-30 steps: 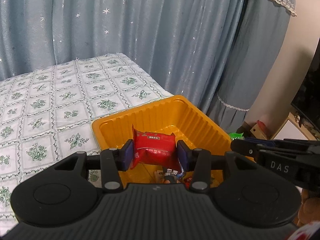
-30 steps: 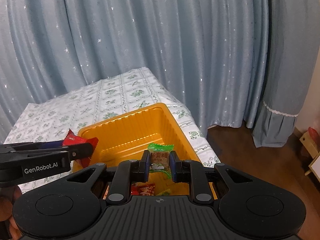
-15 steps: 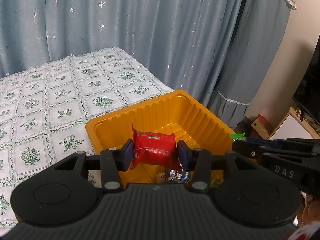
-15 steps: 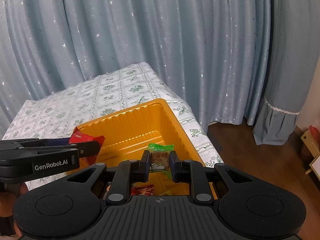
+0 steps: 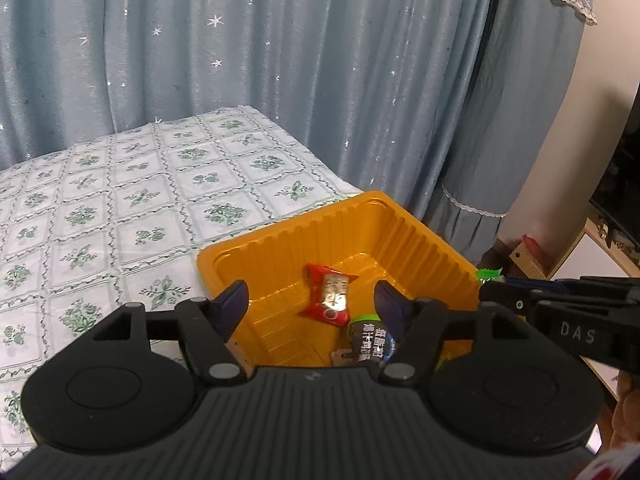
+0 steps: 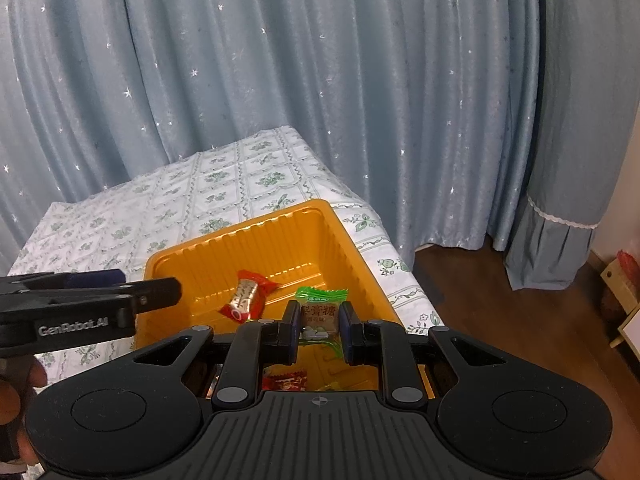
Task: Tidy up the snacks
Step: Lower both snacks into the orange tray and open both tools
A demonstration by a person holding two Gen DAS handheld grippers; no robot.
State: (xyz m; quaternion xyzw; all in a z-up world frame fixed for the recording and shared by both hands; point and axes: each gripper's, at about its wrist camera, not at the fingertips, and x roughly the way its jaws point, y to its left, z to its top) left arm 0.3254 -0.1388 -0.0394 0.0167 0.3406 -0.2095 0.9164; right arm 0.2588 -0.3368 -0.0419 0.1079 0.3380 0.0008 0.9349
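Note:
An orange plastic tray (image 5: 424, 240) (image 6: 340, 236) sits at the right edge of a table with a floral cloth. My left gripper (image 5: 310, 300) is open above the tray's near left side. A red snack packet (image 5: 330, 294) (image 6: 246, 294) is inside the tray below it, tilted. A dark packet with a green end (image 5: 370, 340) lies in the tray near my left gripper's right finger. My right gripper (image 6: 319, 322) is shut on a green-wrapped candy (image 6: 320, 312) above the tray's near right side. Another red packet (image 6: 284, 382) lies in the tray under it.
The floral tablecloth (image 5: 120, 208) (image 6: 224, 184) stretches left and back from the tray. Blue star-patterned curtains (image 5: 280, 60) hang behind. The wooden floor (image 6: 500, 300) and a white cabinet (image 5: 592, 256) lie to the right, off the table's edge.
My left gripper has opened and the red packet it held has dropped into the tray. My right gripper still holds the green candy and has barely moved.

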